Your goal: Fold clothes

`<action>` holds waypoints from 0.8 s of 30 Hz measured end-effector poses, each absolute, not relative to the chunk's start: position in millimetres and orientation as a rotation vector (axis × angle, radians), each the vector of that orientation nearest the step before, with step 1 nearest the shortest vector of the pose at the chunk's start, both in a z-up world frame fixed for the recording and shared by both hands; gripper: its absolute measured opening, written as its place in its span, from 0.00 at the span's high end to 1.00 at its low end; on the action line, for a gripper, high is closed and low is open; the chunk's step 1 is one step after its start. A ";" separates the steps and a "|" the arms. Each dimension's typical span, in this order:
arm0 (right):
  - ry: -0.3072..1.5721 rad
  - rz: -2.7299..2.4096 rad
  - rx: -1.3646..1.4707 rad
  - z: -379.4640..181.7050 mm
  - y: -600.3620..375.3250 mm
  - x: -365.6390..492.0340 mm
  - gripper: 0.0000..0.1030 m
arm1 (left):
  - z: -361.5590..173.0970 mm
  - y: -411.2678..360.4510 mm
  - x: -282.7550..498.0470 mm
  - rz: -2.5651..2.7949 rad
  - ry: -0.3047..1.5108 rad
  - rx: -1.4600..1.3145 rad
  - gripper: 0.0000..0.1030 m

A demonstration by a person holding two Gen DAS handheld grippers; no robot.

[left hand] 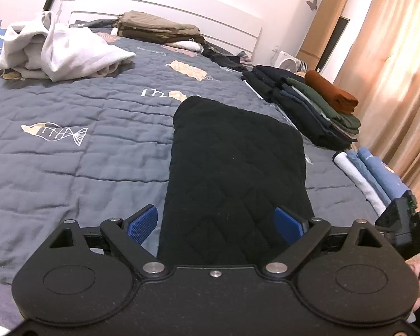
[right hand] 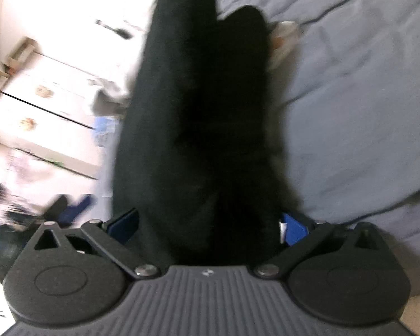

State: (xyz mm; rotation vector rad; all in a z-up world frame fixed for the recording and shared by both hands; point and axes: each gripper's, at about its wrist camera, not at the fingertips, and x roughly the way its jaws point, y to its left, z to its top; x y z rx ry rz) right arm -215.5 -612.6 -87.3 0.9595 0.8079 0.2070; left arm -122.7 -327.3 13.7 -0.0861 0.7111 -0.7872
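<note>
**A:** Left gripper [left hand: 217,221] sitting wide, blue pads [left hand: 142,222] clear of the black quilted garment [left hand: 235,173] lying folded on the grey bedspread [left hand: 70,154], stretching toward 12 o'clock.

**B:** Right gripper [right hand: 207,226] spreading wide too, same black garment [right hand: 198,128] running between. Blurry though, so not seeing any squeezing.

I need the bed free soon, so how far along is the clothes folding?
Done: folded stacks line the quilt's far edge, one dark stack with a rust piece on top, and a tan stack by the headboard. In hand: the black quilted garment lies flat between the open left gripper and open right gripper. Left: the rumpled white heap.
</note>
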 end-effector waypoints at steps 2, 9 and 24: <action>0.833 0.207 0.968 -93.2 -610.7 -211.8 0.00 | 13.5 -328.5 -122.5 -0.787 0.712 -0.086 0.12; 0.859 0.208 0.940 -105.3 -599.1 -196.9 0.00 | 12.7 -331.0 -121.3 -0.791 0.713 -0.077 0.12; 0.835 0.216 1.017 -105.9 -597.1 -198.4 0.00 | 8.1 -333.6 -111.8 -0.757 0.730 -0.082 0.12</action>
